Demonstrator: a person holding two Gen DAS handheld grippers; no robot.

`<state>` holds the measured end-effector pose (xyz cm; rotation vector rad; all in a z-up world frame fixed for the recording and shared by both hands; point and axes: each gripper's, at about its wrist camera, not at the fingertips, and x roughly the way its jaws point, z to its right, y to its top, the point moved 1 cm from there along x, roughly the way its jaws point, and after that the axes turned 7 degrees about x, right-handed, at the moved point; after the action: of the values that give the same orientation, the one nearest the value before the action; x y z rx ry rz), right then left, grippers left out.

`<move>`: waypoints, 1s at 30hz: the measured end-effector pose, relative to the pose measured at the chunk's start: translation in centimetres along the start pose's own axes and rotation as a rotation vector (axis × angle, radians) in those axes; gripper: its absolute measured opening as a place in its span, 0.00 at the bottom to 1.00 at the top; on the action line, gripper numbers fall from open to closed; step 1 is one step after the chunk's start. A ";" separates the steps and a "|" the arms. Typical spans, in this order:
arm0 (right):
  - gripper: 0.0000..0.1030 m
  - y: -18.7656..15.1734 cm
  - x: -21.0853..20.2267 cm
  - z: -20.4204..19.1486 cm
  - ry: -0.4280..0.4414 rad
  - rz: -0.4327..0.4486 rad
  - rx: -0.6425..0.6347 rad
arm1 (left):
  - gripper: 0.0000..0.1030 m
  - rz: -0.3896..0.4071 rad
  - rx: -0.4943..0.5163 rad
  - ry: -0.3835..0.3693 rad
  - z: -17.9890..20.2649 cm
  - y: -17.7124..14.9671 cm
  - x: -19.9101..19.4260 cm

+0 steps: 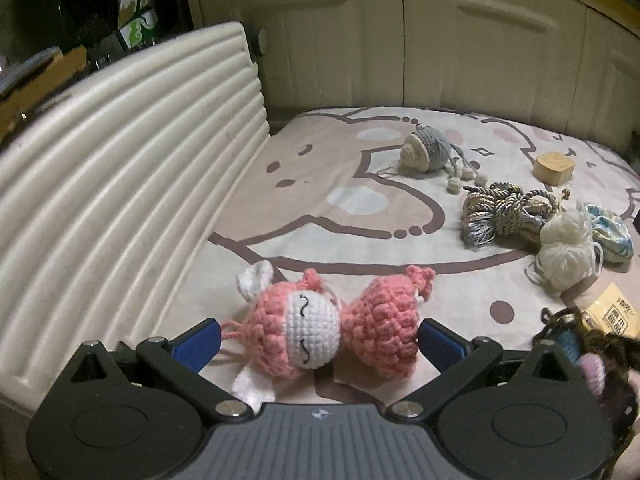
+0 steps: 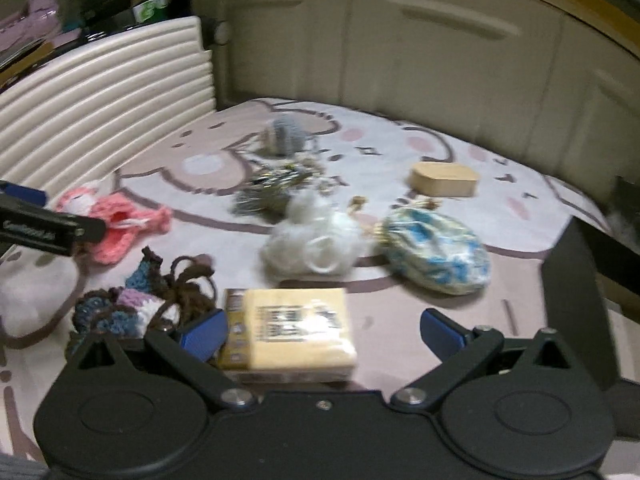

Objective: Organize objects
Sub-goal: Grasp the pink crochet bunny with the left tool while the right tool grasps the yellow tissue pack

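Note:
A pink crocheted doll [image 1: 332, 330] with a white face lies on the patterned mat [image 1: 360, 216], right between the blue pads of my left gripper [image 1: 320, 344], which is open around it without pinching. In the right wrist view the same doll [image 2: 108, 220] lies at the left, with the left gripper's finger above it. My right gripper [image 2: 322, 334] is open over a yellow packet [image 2: 294, 330] that lies against its left pad. A brown and blue crocheted piece [image 2: 140, 300] lies left of the packet.
Farther back lie a grey crocheted toy [image 1: 428, 148], a bundle of cord with tassels [image 1: 500, 208], white yarn [image 1: 566, 248], a blue-white pouch [image 2: 438, 254] and a wooden box [image 2: 444, 178]. A ribbed cream panel [image 1: 120, 184] borders the left; cabinet doors [image 1: 400, 40] stand behind.

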<state>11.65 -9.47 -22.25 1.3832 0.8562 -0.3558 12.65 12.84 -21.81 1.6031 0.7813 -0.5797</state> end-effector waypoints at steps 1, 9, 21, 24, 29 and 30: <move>1.00 -0.1 0.1 -0.2 0.011 -0.008 -0.004 | 1.00 -0.004 -0.005 -0.006 0.0 -0.1 0.2; 1.00 -0.7 1.8 0.8 -0.008 -0.070 0.080 | 1.00 -0.107 -0.069 -0.093 -0.8 -1.4 3.3; 0.73 -0.8 2.3 1.8 -0.002 -0.051 0.112 | 1.00 -0.074 -0.054 -0.082 -0.6 -1.5 3.0; 0.73 -0.6 2.2 1.8 0.000 -0.048 0.100 | 1.00 -0.017 -0.039 -0.070 -0.6 -1.4 2.1; 0.73 -0.6 2.2 2.0 0.015 -0.051 0.100 | 1.00 0.047 -0.044 -0.072 -1.1 -0.3 0.8; 0.73 -0.7 2.2 2.0 0.016 -0.051 0.101 | 1.00 0.045 -0.050 -0.076 -1.3 -0.1 0.8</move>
<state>13.30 -10.91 -24.37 1.4606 0.8986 -0.4326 13.05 14.27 -22.27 1.5399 0.6965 -0.5804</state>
